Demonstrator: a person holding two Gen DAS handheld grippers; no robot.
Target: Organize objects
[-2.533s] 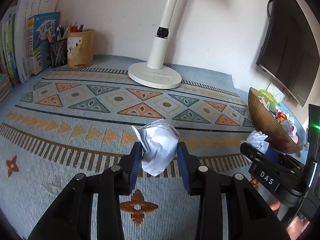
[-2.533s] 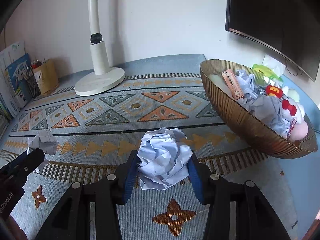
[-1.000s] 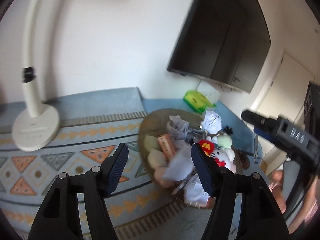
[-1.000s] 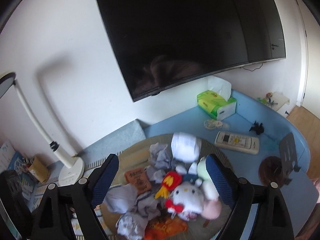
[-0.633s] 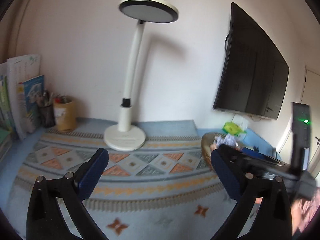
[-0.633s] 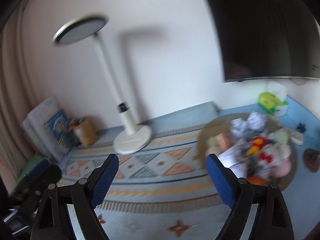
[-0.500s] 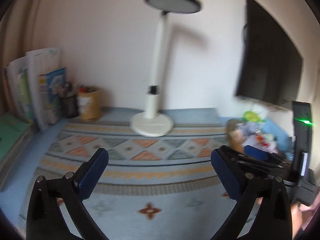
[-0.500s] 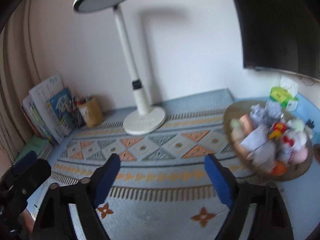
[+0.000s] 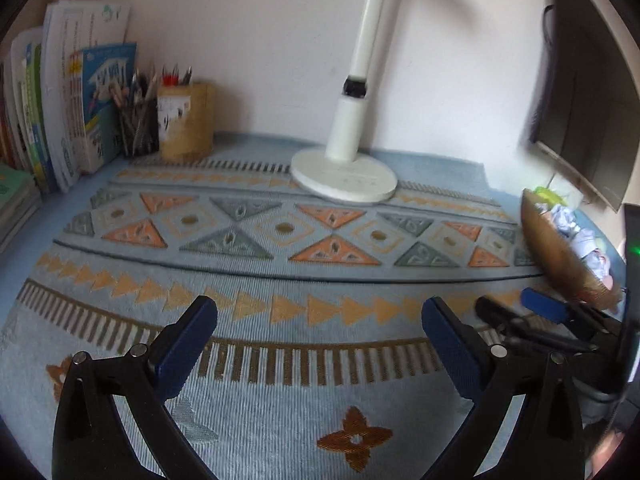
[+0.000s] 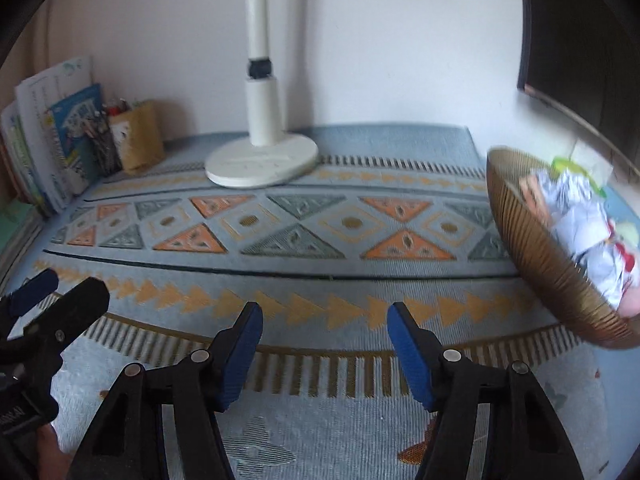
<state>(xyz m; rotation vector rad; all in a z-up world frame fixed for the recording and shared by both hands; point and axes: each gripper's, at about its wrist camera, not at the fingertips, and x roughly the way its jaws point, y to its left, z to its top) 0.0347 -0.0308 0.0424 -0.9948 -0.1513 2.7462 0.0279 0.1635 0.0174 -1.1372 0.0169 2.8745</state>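
Note:
A ribbed brown bowl [image 10: 532,256] stands at the right on the patterned mat [image 10: 280,232]. It holds crumpled paper balls [image 10: 576,216] and small toys. It also shows in the left wrist view [image 9: 556,256], at the far right. My left gripper [image 9: 320,320] is open and empty, low over the mat's near part. My right gripper [image 10: 324,320] is open and empty, low over the mat, left of the bowl. The right gripper shows in the left wrist view [image 9: 532,312], and the left one shows in the right wrist view [image 10: 56,300].
A white desk lamp base [image 9: 344,172] stands at the back middle. A pen holder [image 9: 184,120] and upright books [image 9: 80,100] are at the back left. A dark monitor [image 9: 584,92] hangs on the right wall, with a green tissue box [image 10: 568,166] behind the bowl.
Both grippers carried crumpled paper to the bowl and let go of it there. They have since swung back left and come down low over the mat, open and empty.

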